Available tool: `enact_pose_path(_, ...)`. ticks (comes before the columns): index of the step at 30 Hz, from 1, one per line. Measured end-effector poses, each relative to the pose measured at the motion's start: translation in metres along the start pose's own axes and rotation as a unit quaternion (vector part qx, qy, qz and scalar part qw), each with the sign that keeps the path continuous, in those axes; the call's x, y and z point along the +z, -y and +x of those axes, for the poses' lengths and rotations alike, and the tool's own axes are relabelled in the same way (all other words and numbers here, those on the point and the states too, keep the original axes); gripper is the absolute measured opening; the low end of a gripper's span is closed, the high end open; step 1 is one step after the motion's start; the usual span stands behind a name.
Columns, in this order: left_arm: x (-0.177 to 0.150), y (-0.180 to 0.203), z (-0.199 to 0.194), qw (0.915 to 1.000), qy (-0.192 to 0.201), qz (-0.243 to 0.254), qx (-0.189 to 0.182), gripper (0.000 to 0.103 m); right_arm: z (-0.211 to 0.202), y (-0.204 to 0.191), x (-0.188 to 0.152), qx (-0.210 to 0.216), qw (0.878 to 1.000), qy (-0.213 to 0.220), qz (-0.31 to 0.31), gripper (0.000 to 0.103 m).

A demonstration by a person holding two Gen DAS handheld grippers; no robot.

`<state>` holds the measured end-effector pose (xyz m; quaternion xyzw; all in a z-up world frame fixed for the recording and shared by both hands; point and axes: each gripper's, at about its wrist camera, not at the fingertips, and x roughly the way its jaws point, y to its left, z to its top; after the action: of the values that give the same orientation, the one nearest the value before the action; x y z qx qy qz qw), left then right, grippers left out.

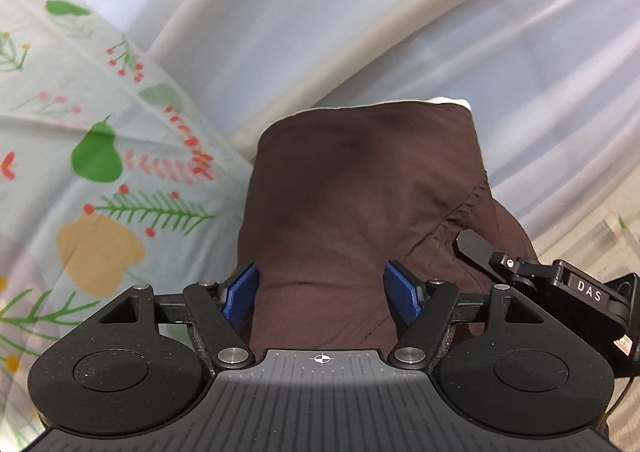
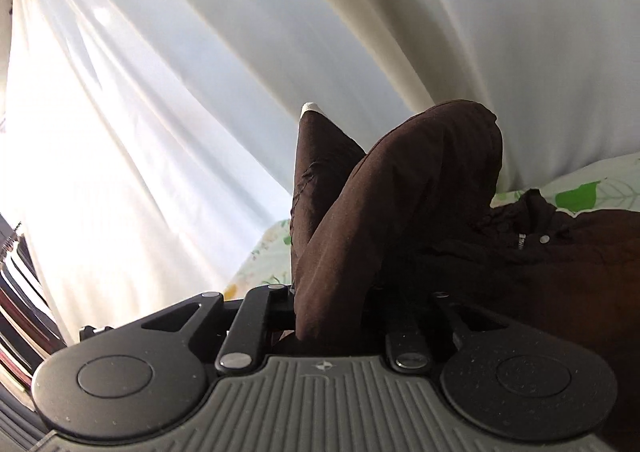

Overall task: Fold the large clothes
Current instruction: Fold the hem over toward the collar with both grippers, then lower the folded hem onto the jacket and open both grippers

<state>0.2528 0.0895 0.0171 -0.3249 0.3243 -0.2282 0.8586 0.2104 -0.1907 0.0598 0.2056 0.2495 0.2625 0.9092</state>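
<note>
The left gripper (image 1: 320, 292) has its blue fingers (image 1: 240, 294) spread fairly wide, with the dark brown garment (image 1: 360, 192) bunched between them; both pads sit against the cloth's sides. The right gripper (image 2: 332, 316) is buried in a fold of the same garment (image 2: 400, 212), its fingertips hidden, so I cannot tell how far apart they stand. Left of the left fingers lies the floral bedsheet (image 1: 100, 172); beyond both, pale curtains (image 2: 180, 92) hang.
</note>
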Motion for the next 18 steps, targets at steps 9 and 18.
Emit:
enact_pose_path(9, -0.015, 0.092, 0.029, 0.9899, -0.030, 0.110, -0.084, 0.074, -0.103, 0.027, 0.003, -0.046, 0.995, 0.088, -0.012, 0.015)
enact_pose_path(18, -0.077, 0.161, 0.115, 0.9604, -0.103, 0.222, -0.132, 0.078, -0.150, 0.096, -0.021, -0.231, 0.970, 0.073, -0.027, 0.021)
